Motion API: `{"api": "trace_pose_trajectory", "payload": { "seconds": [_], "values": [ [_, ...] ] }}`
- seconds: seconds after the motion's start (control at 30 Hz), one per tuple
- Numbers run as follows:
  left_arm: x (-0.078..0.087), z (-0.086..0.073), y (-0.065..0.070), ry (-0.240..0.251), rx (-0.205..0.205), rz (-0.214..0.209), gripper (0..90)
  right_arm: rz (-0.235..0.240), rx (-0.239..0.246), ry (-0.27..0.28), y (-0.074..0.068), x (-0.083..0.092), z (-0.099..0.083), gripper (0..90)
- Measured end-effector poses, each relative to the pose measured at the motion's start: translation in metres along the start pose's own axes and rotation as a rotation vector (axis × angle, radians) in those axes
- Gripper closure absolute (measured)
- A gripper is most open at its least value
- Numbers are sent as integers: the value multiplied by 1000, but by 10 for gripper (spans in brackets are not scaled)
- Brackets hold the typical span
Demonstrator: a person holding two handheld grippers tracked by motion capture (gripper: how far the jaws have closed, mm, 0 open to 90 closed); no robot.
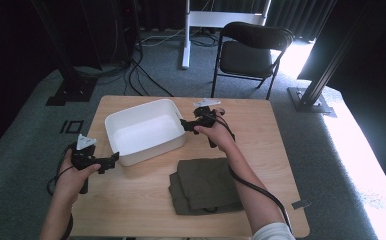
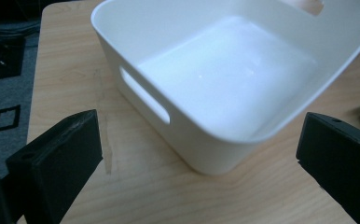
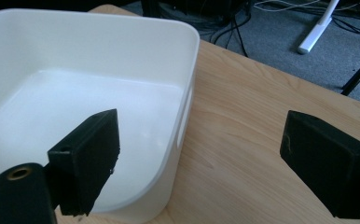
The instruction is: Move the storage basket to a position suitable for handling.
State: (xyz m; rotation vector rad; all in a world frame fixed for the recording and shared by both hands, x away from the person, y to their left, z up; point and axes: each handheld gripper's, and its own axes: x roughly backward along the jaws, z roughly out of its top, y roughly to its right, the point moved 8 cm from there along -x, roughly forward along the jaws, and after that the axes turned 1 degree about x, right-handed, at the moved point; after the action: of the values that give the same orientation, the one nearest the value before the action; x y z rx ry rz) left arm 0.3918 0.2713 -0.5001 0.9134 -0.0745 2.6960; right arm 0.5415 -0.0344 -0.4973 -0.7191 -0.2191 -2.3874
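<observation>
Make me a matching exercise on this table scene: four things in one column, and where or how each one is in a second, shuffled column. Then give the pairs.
Things
1. white bin
2. folded olive cloth
3. left gripper
4. right gripper

Places or states
A. lies flat at the table's near edge
B. open, at the bin's right side
C. empty, on the table between the two grippers
D. open, at the bin's near left corner

Pairs: 1-C, 2-A, 3-D, 4-B
</observation>
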Motion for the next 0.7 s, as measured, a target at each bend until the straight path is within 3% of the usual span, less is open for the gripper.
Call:
{"api": "trace_pose_trajectory", "payload": {
  "seconds": [0.27, 0.33, 0.4, 0.5, 0.63, 0.7],
  "values": [
    [-19, 10, -5, 1, 40, 21, 13, -22, 3, -18, -6, -25, -1, 145],
    [-24, 12, -9, 28, 89, 21, 14, -31, 11, -17, -8, -29, -2, 166],
    [-29, 11, -13, 27, 86, 49, 76, -40, 14, -20, -9, -33, -3, 231],
    [-34, 9, -15, 19, 95, 58, 77, -54, 15, -27, -9, -38, -5, 317],
    [-40, 9, -19, 52, 98, 118, 187, -68, 10, -32, -8, -41, -9, 393],
    [-42, 7, -20, 54, 115, 139, 309, -71, 8, -41, -7, -42, -11, 437]
  ]
}}
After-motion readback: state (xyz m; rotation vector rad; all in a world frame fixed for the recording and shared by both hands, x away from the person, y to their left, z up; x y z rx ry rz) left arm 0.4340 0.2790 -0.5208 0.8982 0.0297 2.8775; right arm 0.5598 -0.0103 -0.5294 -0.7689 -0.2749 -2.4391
